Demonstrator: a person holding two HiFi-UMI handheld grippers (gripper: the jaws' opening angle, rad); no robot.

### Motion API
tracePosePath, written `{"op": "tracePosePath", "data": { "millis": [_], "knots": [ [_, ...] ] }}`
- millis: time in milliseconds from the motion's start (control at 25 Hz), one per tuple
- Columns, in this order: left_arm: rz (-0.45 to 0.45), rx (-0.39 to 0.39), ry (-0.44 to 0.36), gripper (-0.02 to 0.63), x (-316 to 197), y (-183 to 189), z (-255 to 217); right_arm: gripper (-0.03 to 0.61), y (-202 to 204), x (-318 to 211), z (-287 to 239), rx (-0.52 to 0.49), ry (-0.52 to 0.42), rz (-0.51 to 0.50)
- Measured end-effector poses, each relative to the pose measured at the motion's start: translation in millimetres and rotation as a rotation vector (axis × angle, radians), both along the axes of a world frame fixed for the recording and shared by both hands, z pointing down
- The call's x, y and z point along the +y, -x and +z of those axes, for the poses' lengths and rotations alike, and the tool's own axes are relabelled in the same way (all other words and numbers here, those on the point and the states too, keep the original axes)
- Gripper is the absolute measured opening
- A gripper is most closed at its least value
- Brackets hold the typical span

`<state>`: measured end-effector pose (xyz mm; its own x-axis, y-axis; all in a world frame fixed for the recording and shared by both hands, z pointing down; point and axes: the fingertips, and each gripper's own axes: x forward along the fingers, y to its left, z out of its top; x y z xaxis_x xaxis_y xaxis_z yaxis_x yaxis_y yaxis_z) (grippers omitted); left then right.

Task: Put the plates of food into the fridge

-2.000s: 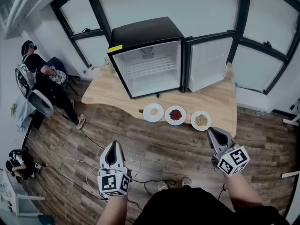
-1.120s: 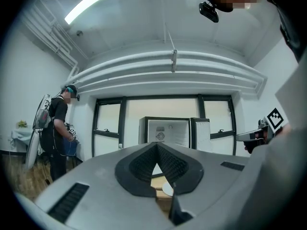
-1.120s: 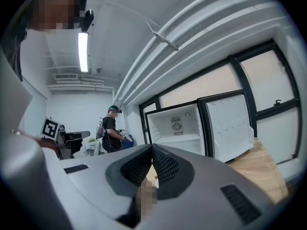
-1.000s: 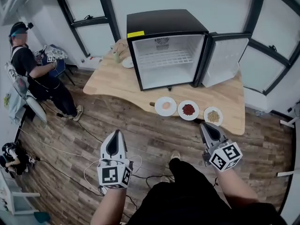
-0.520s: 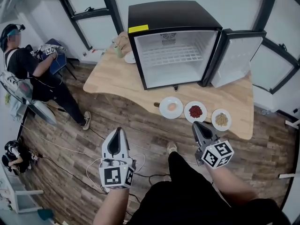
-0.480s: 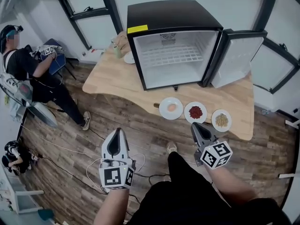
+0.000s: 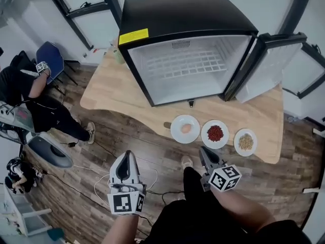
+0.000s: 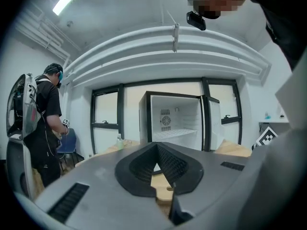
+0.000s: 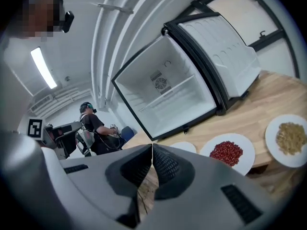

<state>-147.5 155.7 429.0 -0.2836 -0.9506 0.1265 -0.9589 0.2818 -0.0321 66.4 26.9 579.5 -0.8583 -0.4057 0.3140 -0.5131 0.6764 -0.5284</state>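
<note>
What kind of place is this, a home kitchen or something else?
Probably a lab or office room set up for recording, not a kitchen: a mini fridge stands on a wooden table, cables lie on the floor, another person wears a backpack rig.

In the right gripper view the right tongs (image 9: pixel 152 150) hide most of the egg plate (image 9: pixel 184 146); the grain plate (image 9: pixel 290 140) is cut off at 3 o'clock.
</note>
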Motion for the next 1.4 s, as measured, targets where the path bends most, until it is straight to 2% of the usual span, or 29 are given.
{"op": "tracePosePath", "data": {
  "millis": [200,360,440,520,760,800,1040,1280,1320,1360,1400],
  "knots": [
    [-0.01,0.014,0.065,0.005,-24,12,30,0.023,11,-13,63,0.02,0.136,0.02],
    [-0.011,0.019,0.082,0.005,-41,17,41,0.032,17,-20,107,-0.016,0.288,0.11],
    [-0.011,0.018,0.094,0.004,-46,20,47,0.122,23,-21,126,-0.032,0.367,0.131],
    [-0.034,0.018,0.105,0.004,-47,31,51,0.145,30,-23,141,-0.043,0.439,0.156],
    [-0.071,0.029,0.156,0.005,-40,48,63,0.156,35,-18,159,-0.058,0.538,0.236],
    [-0.075,0.032,0.159,0.005,-40,49,65,0.187,36,-16,159,-0.064,0.568,0.24],
    [-0.077,0.049,0.162,0.005,-40,49,71,0.232,41,-24,175,-0.132,0.731,0.334],
    [-0.086,0.037,0.164,0.005,-32,53,65,0.228,52,-32,187,-0.239,0.874,0.389],
    [-0.089,0.036,0.162,0.005,-30,54,64,0.213,52,-30,185,-0.261,0.882,0.389],
    [-0.095,0.036,0.159,0.005,-27,56,63,0.163,52,-27,182,-0.277,0.882,0.385],
    [-0.103,0.038,0.154,0.005,-24,58,61,0.139,51,-23,180,-0.286,0.88,0.378]
  ]
}}
